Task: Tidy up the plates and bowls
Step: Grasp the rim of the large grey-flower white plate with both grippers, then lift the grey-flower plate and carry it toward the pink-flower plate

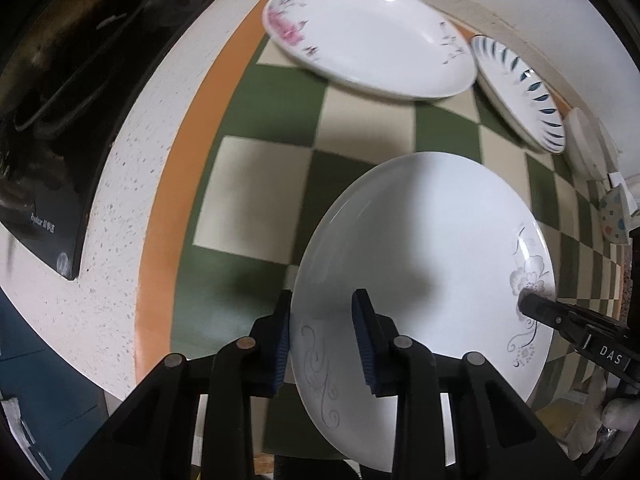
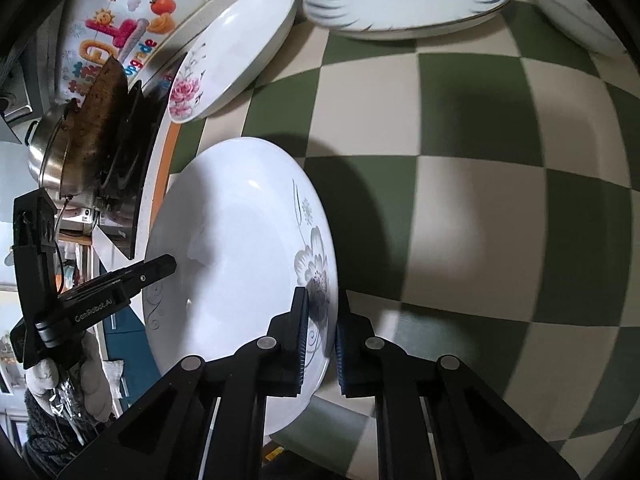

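Observation:
A white plate with grey flower prints [image 1: 424, 272] is held above the green-and-cream checked cloth [image 1: 264, 200] by both grippers. My left gripper [image 1: 324, 340] is shut on its rim by the grey scroll print. My right gripper [image 2: 322, 340] is shut on the opposite rim over the grey flower [image 2: 316, 272]; it shows in the left wrist view [image 1: 536, 308]. The left gripper shows in the right wrist view [image 2: 160, 268]. A white plate with a pink flower [image 1: 368, 36] and a blue-leaf plate [image 1: 520, 88] lie at the back.
A black stove with a dark pan [image 1: 60, 80] stands left on the speckled counter [image 1: 120, 208]. A white bowl [image 1: 588, 148] and a dotted cup [image 1: 614, 220] sit at the right. A steel pot [image 2: 48, 148] sits on the stove. A wall with stickers [image 2: 112, 32] lies behind.

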Demonstrator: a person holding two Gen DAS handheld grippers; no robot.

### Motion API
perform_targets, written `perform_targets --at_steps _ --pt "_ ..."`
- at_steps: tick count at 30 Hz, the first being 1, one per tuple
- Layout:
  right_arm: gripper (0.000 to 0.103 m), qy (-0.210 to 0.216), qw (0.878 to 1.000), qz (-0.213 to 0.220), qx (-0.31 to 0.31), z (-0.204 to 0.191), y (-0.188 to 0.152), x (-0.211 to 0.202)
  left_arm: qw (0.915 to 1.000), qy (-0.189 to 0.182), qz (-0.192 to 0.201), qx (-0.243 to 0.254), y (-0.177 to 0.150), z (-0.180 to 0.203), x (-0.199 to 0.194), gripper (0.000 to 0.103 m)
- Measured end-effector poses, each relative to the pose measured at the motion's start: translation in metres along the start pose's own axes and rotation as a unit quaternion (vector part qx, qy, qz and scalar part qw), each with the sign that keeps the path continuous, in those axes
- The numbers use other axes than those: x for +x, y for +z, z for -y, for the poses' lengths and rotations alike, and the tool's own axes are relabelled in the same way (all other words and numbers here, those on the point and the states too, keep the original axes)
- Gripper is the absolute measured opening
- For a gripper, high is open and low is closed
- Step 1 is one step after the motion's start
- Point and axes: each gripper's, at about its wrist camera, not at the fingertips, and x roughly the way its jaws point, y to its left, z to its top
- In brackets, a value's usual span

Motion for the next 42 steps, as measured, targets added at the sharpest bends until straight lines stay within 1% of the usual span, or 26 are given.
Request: perform_targets --at_steps 3,7,9,10,12,15,18,19,22,25,28,36,40,41,42 --pt "0.014 -0.003 1.0 0.015 -0.002 0.007 -0.001 -0.016 0.9999 -0.001 0.007 0.011 0.002 0.008 -0.009 0.027" --pt "0.014 -0.004 0.999 0.032 0.009 0.023 -0.004 -0.04 0.9995 -0.008 0.013 0.029 0.004 0.03 -0.017 0.027" --pt "0.014 -0.006 0.999 0.04 0.016 0.035 -0.007 -0.052 0.9989 -0.013 0.015 0.043 0.003 0.043 -0.022 0.027" --pt "0.014 -0.006 0.999 0.045 0.021 0.041 -0.008 -0.059 0.9986 -0.013 0.015 0.049 0.01 0.055 -0.019 0.027" --pt "0.014 -0.009 0.998 0.052 0.03 0.054 -0.012 -0.07 0.9976 -0.018 0.016 0.065 0.013 0.072 -0.02 0.027" --pt "0.014 -0.016 0.997 0.064 0.048 0.074 -0.018 -0.084 0.9963 -0.024 0.011 0.082 0.02 0.102 -0.009 0.027" --pt "0.014 -0.021 0.995 0.075 0.069 0.098 -0.024 -0.099 0.9942 -0.031 0.007 0.103 0.021 0.128 -0.003 0.027" --pt "0.014 -0.022 0.994 0.079 0.074 0.105 -0.025 -0.102 0.9938 -0.032 0.004 0.107 0.025 0.143 0.003 0.027" --pt "0.014 -0.027 0.992 0.083 0.091 0.128 -0.027 -0.11 0.9921 -0.038 -0.006 0.119 0.027 0.164 0.016 0.027" --pt "0.014 -0.03 0.99 0.086 0.105 0.147 -0.03 -0.113 0.9905 -0.035 -0.015 0.132 0.028 0.181 0.027 0.027" --pt "0.014 -0.029 0.989 0.087 0.116 0.159 -0.031 -0.113 0.9896 -0.032 -0.024 0.138 0.027 0.192 0.036 0.027" --pt "0.014 -0.035 0.988 0.087 0.122 0.173 -0.032 -0.109 0.9883 -0.019 -0.04 0.146 0.023 0.196 0.049 0.027" --pt "0.014 -0.042 0.988 0.083 0.124 0.172 -0.031 -0.105 0.9881 -0.008 -0.035 0.15 0.026 0.199 0.048 0.027" --pt "0.014 -0.04 0.987 0.082 0.129 0.174 -0.031 -0.104 0.988 -0.005 -0.034 0.151 0.027 0.209 0.052 0.027" --pt "0.014 -0.039 0.987 0.08 0.133 0.175 -0.031 -0.103 0.9877 -0.002 -0.032 0.153 0.028 0.21 0.052 0.027"
